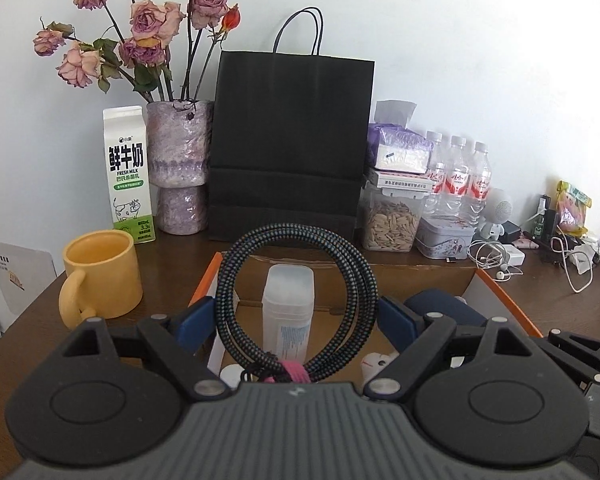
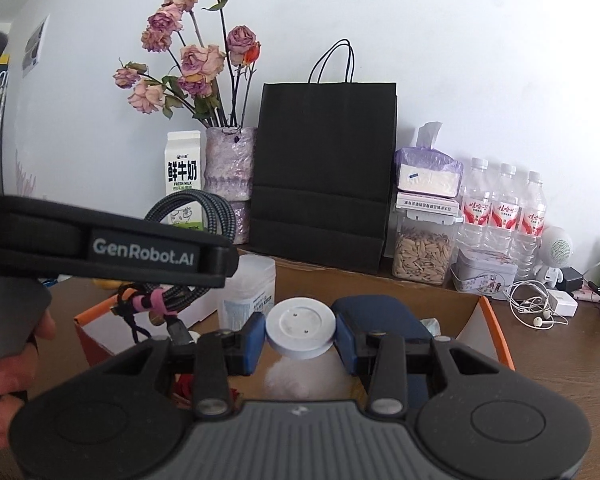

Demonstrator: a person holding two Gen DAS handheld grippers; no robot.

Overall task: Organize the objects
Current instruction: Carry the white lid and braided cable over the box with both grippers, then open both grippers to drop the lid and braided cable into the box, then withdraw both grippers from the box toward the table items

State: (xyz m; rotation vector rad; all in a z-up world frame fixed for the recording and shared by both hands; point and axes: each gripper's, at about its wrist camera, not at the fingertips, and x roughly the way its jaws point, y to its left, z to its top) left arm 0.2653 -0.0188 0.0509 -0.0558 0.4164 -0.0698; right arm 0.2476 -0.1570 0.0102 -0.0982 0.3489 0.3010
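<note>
My left gripper (image 1: 296, 320) is shut on a coiled black braided cable (image 1: 296, 233) tied with a pink band; the coil stands upright between the blue pads, above an open cardboard box (image 1: 496, 292) with orange edges. In the right wrist view that cable (image 2: 204, 204) hangs from the left gripper body (image 2: 112, 248), which a hand holds. My right gripper (image 2: 300, 338) is shut on the round white lid of a bottle (image 2: 300, 326) over the same box (image 2: 496, 332). A translucent plastic container (image 1: 288, 300) and a dark blue object (image 2: 380, 312) lie inside the box.
A yellow mug (image 1: 100, 276) stands left of the box. Along the wall are a milk carton (image 1: 128, 176), a vase of dried roses (image 1: 180, 168), a black paper bag (image 1: 292, 148), a seed jar (image 1: 392, 220), three water bottles (image 1: 460, 176) and a tin (image 1: 444, 236). Earphones (image 1: 496, 256) and chargers lie at right.
</note>
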